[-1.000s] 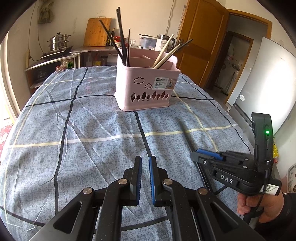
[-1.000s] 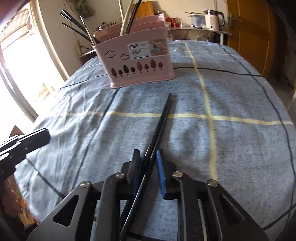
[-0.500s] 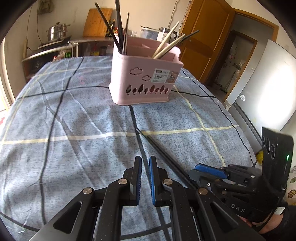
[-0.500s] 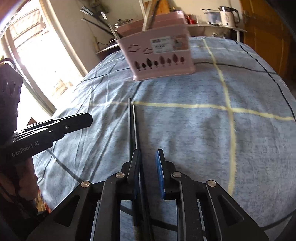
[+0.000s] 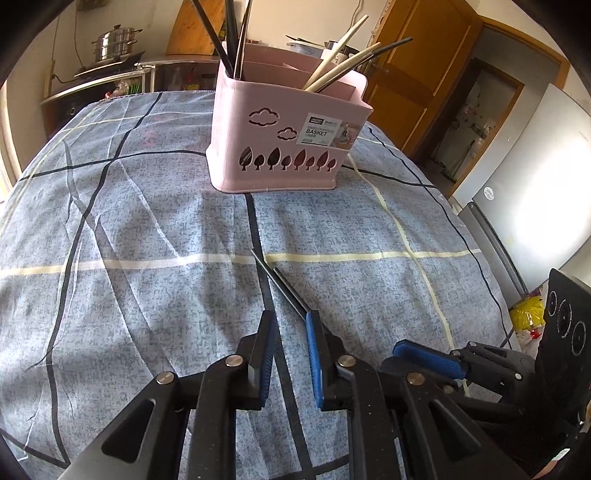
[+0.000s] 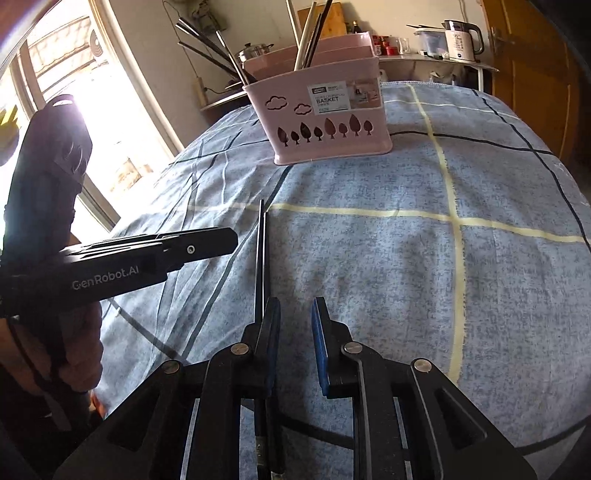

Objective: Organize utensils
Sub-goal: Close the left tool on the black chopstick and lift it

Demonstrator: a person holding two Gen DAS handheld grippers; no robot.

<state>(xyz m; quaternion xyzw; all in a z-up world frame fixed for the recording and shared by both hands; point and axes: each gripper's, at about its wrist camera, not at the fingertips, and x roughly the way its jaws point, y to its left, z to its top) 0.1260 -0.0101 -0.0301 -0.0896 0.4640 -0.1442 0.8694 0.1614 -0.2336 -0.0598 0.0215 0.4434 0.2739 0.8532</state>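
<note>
Two black chopsticks [image 6: 260,254] are lying side by side on the blue-grey checked tablecloth [image 5: 129,258], well short of the pink plastic utensil basket [image 5: 284,147], and they are no longer caught between any fingers as they were a second ago. Farthest left in the right wrist view, the left gripper [image 6: 207,243] is reaching in beside the pair, closer to it than half a second ago. Its blue-padded fingers [image 5: 266,347] are standing apart with only cloth between them, wider than they were earlier. The chopsticks are running from the yellow stripe back under its right finger in the left wrist view. The right gripper [image 6: 293,345] is sitting with its jaws spread and nothing between them, the chopsticks passing just outside its left finger [image 6: 271,332]. Earlier they ran between those pads. The basket is standing upright beyond, holding dark chopsticks [image 5: 231,33] at left and pale ones [image 5: 343,62] at right.
</note>
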